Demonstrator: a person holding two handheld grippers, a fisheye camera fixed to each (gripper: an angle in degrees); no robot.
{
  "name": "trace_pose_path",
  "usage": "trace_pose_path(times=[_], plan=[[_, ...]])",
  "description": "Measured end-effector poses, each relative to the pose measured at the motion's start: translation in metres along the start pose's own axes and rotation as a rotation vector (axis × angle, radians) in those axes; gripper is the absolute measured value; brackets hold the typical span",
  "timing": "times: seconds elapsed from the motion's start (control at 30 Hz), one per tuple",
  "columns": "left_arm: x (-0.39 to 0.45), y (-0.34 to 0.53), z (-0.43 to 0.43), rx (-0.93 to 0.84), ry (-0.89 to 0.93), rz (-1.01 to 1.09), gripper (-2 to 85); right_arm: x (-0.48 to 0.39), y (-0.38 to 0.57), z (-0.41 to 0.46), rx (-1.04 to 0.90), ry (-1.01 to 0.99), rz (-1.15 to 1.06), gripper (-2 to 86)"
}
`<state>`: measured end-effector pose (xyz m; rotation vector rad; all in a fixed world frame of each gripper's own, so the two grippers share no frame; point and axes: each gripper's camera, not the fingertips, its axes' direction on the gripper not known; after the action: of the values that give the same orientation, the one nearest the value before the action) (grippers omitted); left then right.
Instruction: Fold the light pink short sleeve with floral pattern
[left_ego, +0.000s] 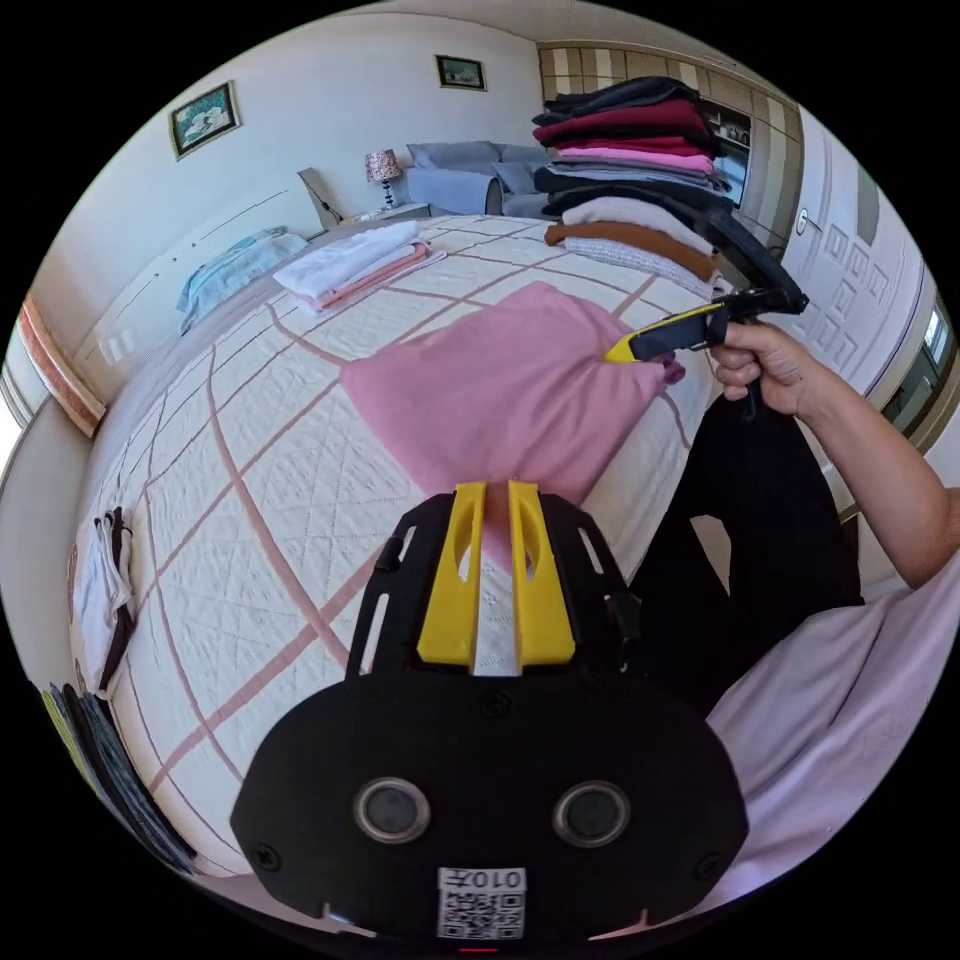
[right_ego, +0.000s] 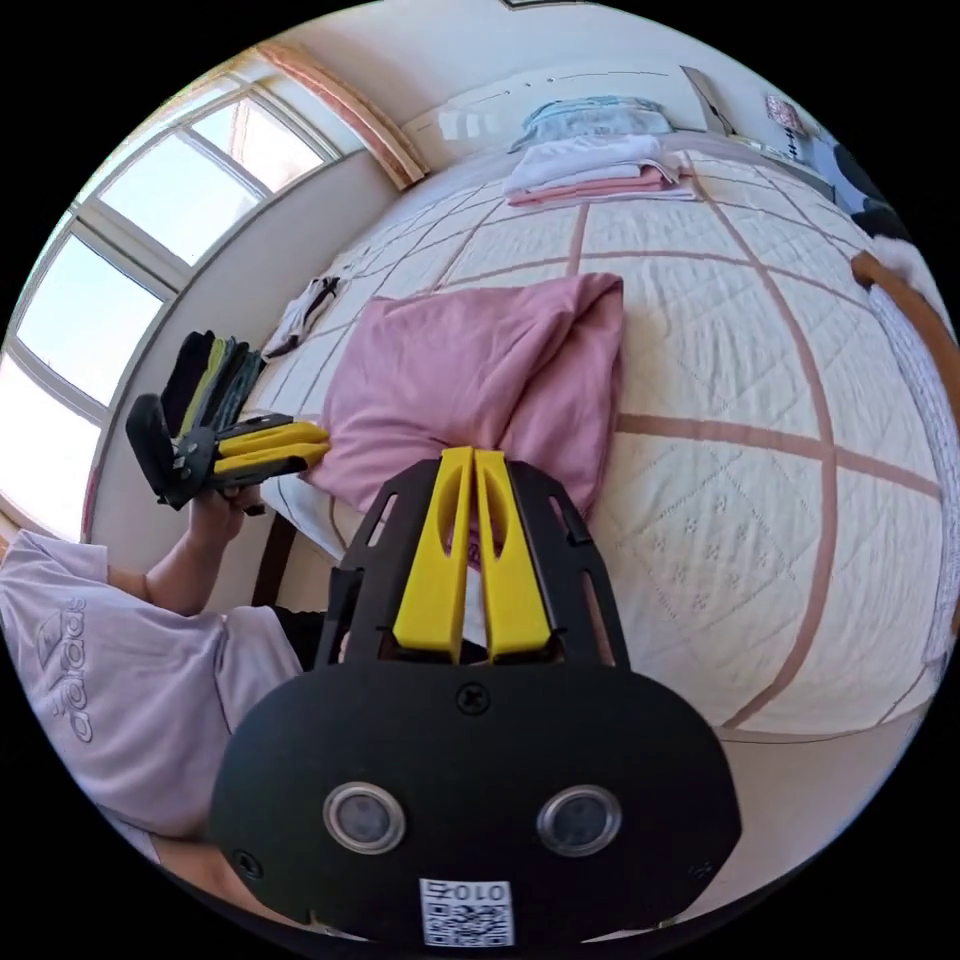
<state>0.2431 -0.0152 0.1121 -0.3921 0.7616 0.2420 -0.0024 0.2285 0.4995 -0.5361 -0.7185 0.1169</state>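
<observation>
Pink short sleeve (left_ego: 500, 400) lies on the quilted bed (left_ego: 250, 480), at the edge nearest me, already doubled into a compact panel with a rolled fold along one side. No floral pattern is visible on the face turned up. My left gripper (left_ego: 497, 487) has its jaws pressed together on the hem that overhangs the bed's edge; my right gripper (right_ego: 474, 455) is clamped on the garment's other near corner. The cloth looks thin, soft and light: it drapes and puckers where I pinch, so I judge it will sag and slide out of square unless both corners are lifted evenly and kept taut. Corners and hems are the sensible holds. Folded white and pink linens (left_ego: 350, 260) sit near the far edge, and a tall stack of clothes (left_ego: 640, 170) occupies a far corner.
</observation>
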Motion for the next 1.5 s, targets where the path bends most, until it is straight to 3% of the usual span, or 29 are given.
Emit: trace_pose_path(times=[0.07, 0.13, 0.2, 0.27, 0.37, 0.67, 0.9, 1.0, 1.27, 1.5], plan=[[-0.029, 0.013, -0.019, 0.042, -0.018, -0.127, 6.6, -0.027, 0.01, -0.028, 0.085, 0.068, -0.037, 2.6], [-0.065, 0.028, -0.021, 0.026, 0.084, -0.254, 6.6, -0.065, 0.023, -0.054, 0.146, 0.115, -0.094, 3.2], [-0.104, 0.049, -0.006, 0.006, 0.326, -0.385, 6.4, -0.089, 0.032, -0.065, 0.182, 0.096, -0.113, 3.5], [-0.121, 0.059, 0.006, 0.015, 0.437, -0.458, 6.3, -0.112, 0.04, -0.072, 0.216, 0.072, -0.126, 3.5], [-0.138, 0.063, 0.021, -0.014, 0.476, -0.506, 6.2, -0.146, 0.048, -0.076, 0.244, 0.081, -0.155, 3.3], [-0.205, 0.076, 0.036, 0.073, 0.85, -0.659, 4.6, -0.252, 0.058, -0.042, 0.161, 0.194, -0.352, 7.8], [-0.242, 0.045, 0.013, 0.119, 0.935, -0.605, 4.6, -0.361, 0.051, 0.017, 0.136, 0.45, -0.633, 13.1], [-0.253, 0.042, 0.012, 0.109, 0.957, -0.581, 5.4, -0.366, 0.043, 0.031, 0.156, 0.592, -0.576, 7.9], [-0.293, 0.09, 0.02, 0.105, 0.969, -0.773, 10.2, -0.356, 0.06, 0.016, 0.177, 0.573, -0.568, 5.4], [-0.281, 0.059, 0.055, 0.081, 1.076, -0.781, 10.3, -0.319, 0.074, 0.023, 0.161, 0.546, -0.561, 5.3]])
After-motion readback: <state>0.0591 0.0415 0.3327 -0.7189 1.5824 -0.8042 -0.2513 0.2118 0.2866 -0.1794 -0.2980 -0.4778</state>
